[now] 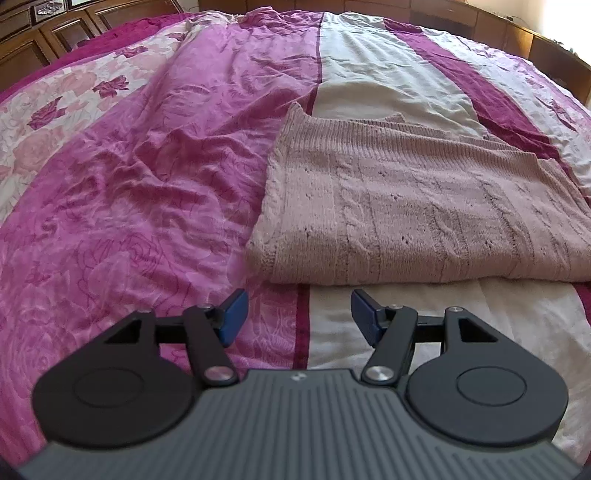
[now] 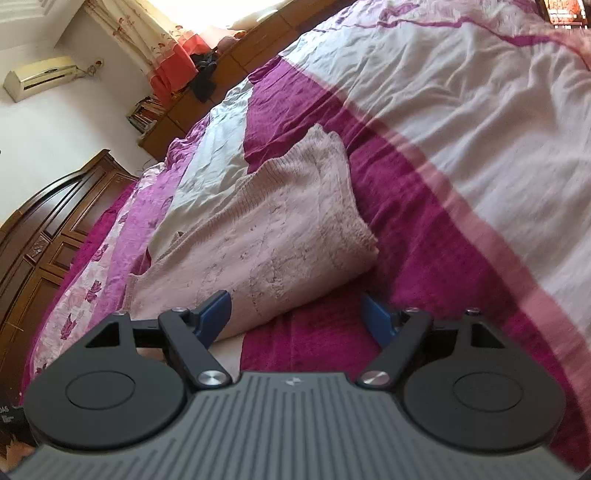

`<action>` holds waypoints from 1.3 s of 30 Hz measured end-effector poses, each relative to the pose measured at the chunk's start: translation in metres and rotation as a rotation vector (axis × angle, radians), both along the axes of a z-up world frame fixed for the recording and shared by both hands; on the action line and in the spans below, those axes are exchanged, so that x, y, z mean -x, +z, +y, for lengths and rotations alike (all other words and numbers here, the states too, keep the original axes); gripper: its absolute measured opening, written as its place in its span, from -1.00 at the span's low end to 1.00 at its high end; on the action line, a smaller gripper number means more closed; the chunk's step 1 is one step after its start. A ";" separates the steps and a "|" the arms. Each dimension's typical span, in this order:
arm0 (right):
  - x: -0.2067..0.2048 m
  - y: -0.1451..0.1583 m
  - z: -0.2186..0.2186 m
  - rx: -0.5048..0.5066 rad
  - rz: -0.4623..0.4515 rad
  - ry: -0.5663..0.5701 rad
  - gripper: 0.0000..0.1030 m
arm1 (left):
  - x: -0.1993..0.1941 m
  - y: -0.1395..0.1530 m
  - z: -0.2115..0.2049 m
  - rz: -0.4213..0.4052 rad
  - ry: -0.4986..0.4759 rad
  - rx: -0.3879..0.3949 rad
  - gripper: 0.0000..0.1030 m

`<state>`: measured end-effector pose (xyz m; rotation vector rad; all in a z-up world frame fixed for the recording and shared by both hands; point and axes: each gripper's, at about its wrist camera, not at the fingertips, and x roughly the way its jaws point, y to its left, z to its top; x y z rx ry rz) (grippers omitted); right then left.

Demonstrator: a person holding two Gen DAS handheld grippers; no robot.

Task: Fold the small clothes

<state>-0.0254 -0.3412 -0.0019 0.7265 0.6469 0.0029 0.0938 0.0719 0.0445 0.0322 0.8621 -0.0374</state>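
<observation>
Two grippers are in view, each with its blue-padded fingers spread wide and nothing between them. From the left wrist view, the left gripper (image 1: 297, 317) sits low in the frame over the bedspread (image 1: 122, 206), just short of the near folded edge of the pink knitted sweater (image 1: 424, 218), not touching it. That sweater lies folded into a rough rectangle in the centre-right of the frame, flat on the cover, its cable-knit face up and a ribbed edge toward the upper part of the picture. The cover under it shows bands of pink, cream and dark magenta, with a rose print at the left edge. Dark wooden furniture (image 1: 44, 33) lines the top left.

From the right wrist view, tilted, the right gripper (image 2: 297, 317) is at the bottom centre; the sweater (image 2: 266, 225) fills the middle of the frame. One blue finger (image 2: 216, 314) overlaps the sweater's near corner in the picture, though whether it touches cannot be told. An air conditioner (image 2: 38, 75) hangs on the wall at upper left, beside a flowered curtain (image 2: 155, 40)
</observation>
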 end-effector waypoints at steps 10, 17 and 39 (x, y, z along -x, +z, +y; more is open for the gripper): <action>-0.020 -0.014 -0.001 -0.153 -0.045 -0.052 0.61 | 0.005 -0.007 -0.002 0.012 0.001 0.004 0.23; -0.028 -0.021 0.005 -0.165 -0.069 -0.129 0.47 | 0.007 -0.008 -0.001 0.006 0.004 -0.002 0.23; -0.042 -0.041 -0.006 -0.367 -0.103 -0.223 0.07 | 0.007 -0.006 0.001 0.006 0.012 -0.006 0.23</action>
